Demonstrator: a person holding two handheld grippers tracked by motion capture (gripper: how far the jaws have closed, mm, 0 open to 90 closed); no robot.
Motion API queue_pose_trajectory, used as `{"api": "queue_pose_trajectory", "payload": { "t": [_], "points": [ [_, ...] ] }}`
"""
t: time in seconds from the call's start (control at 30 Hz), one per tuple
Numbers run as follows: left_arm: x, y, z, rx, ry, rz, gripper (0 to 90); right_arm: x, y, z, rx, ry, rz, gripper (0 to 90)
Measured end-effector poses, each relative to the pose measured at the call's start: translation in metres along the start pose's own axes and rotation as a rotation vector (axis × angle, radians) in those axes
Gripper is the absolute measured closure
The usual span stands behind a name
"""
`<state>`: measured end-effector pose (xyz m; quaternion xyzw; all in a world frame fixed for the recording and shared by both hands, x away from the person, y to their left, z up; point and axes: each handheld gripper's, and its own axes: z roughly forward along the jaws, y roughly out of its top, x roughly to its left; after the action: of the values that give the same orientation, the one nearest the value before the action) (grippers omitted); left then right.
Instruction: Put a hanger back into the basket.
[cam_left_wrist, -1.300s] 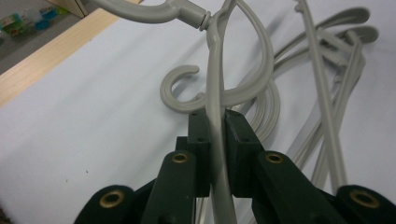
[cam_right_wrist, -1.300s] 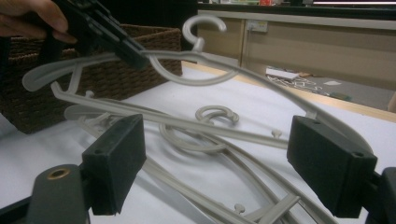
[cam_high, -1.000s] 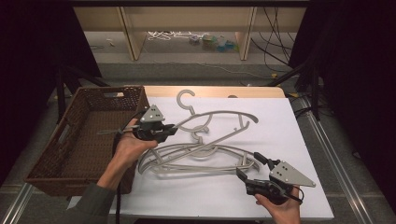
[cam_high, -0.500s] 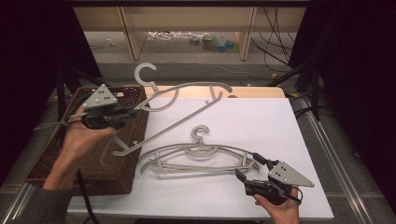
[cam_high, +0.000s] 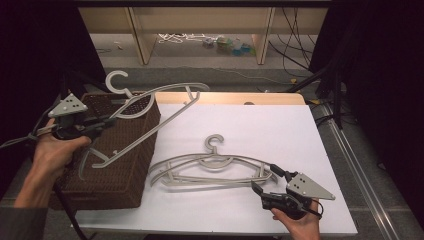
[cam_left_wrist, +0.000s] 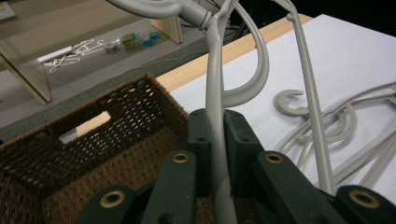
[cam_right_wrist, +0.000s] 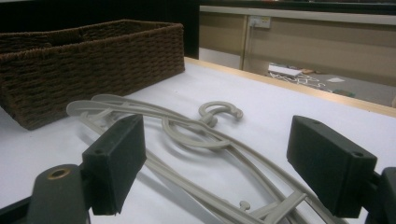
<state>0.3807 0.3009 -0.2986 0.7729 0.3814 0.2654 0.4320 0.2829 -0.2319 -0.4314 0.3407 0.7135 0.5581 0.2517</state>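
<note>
- Now the left hand-held gripper (cam_high: 102, 125) pinches a grey hanger (cam_high: 150, 107), raised over the wicker basket (cam_high: 125, 170) at frame left.
- Lower right, the right hand-held gripper (cam_high: 265, 182) is spread beside the hangers (cam_high: 215, 167) lying on the white worktop (cam_high: 280, 130).

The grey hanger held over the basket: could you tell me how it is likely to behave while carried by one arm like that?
The hanger probably stays stiff: gripped at one spot by the left gripper, its whole frame keeps its shape in the air. It looks light, being thin open plastic. It may pivot or slip, since the fingers pinch a smooth, narrow rod far from its middle, over the basket.
</note>
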Motion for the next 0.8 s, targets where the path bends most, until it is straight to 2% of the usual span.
{"api": "queue_pose_trajectory", "payload": {
  "t": [0.03, 0.13, 0.27, 0.3, 0.33, 0.43, 0.47, 0.57, 0.63, 0.7, 0.8],
  "points": [
    [0.008, -0.005, -0.002, 0.001, 0.005, -0.025, 81.9, 0.0, 0.0, 0.0, -0.003, -0.001, -0.001, 20.5],
    [0.014, -0.009, -0.004, -0.002, 0.01, -0.035, 82.0, 0.0, -0.001, 0.002, -0.018, 0.01, 0.013, 20.5],
    [0.027, -0.018, -0.012, 0.003, 0.029, -0.07, 82.0, 0.0, -0.001, 0.001, -0.013, 0.006, 0.013, 20.5],
    [0.035, -0.022, -0.016, 0.003, 0.046, -0.074, 82.0, -0.001, -0.001, 0.001, 0.003, -0.001, 0.003, 20.5],
    [0.035, -0.022, -0.016, 0.003, 0.046, -0.074, 81.9, -0.001, -0.001, 0.001, 0.003, -0.001, 0.003, 20.5],
    [0.047, -0.029, -0.025, 0.011, 0.089, -0.092, 81.9, 0.001, -0.001, 0.002, -0.01, 0.01, 0.008, 20.5],
    [0.05, -0.031, -0.026, 0.012, 0.096, -0.092, 81.9, 0.0, -0.001, 0.001, -0.002, 0.0, -0.006, 20.5],
    [0.062, -0.039, -0.031, 0.004, 0.119, -0.099, 81.9, -0.001, -0.001, 0.001, 0.006, 0.002, 0.001, 20.5],
    [0.07, -0.045, -0.033, 0.004, 0.136, -0.123, 82.0, -0.001, -0.002, 0.002, -0.001, 0.01, 0.008, 20.5],
    [0.075, -0.051, -0.035, 0.012, 0.155, -0.132, 81.9, -0.002, -0.001, 0.001, 0.003, -0.005, 0.0, 20.5],
    [0.079, -0.061, -0.035, 0.017, 0.156, -0.145, 81.9, -0.001, -0.001, 0.001, 0.008, -0.005, 0.0, 20.5]
  ]
}}
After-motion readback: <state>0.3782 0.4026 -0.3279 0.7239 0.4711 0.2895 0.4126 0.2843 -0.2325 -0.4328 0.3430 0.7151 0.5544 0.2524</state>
